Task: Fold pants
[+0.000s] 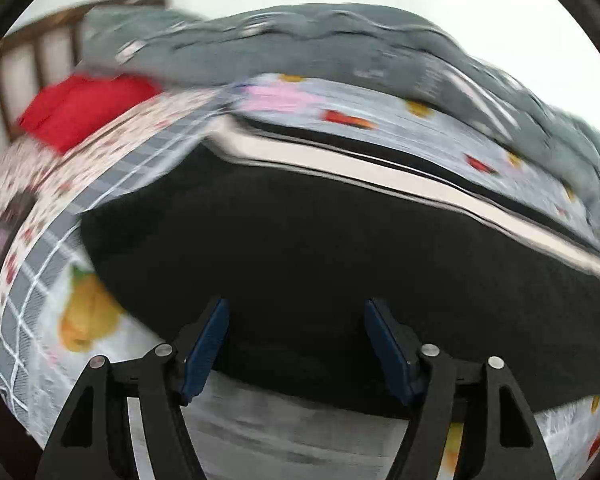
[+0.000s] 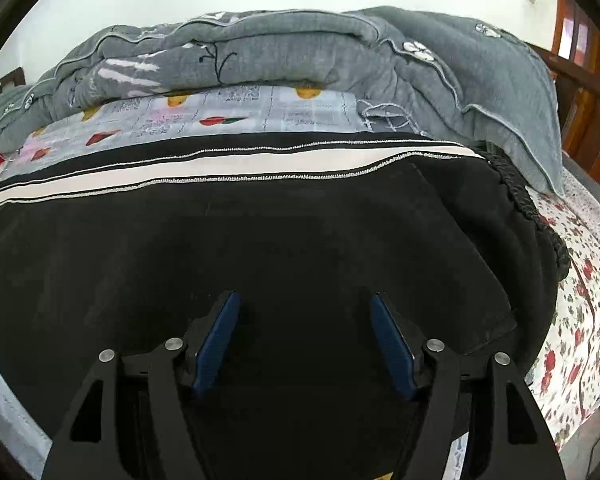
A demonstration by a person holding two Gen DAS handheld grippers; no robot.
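Black pants [image 1: 320, 248] with a white side stripe [image 1: 380, 178] lie flat across the bed. In the right wrist view the pants [image 2: 260, 248] fill the middle, with the white stripe [image 2: 220, 168] along the far edge and the elastic waistband [image 2: 540, 216] at the right. My left gripper [image 1: 296, 320] is open and empty, just above the near edge of the pants. My right gripper [image 2: 305, 316] is open and empty over the black fabric near the waist end.
A grey quilt [image 2: 300, 52] is heaped along the far side of the bed. A red pillow [image 1: 80, 108] lies at the far left by the wooden headboard [image 1: 28, 52]. The patterned bedsheet [image 1: 80, 312] shows around the pants; its flowered edge [image 2: 580, 320] drops off at the right.
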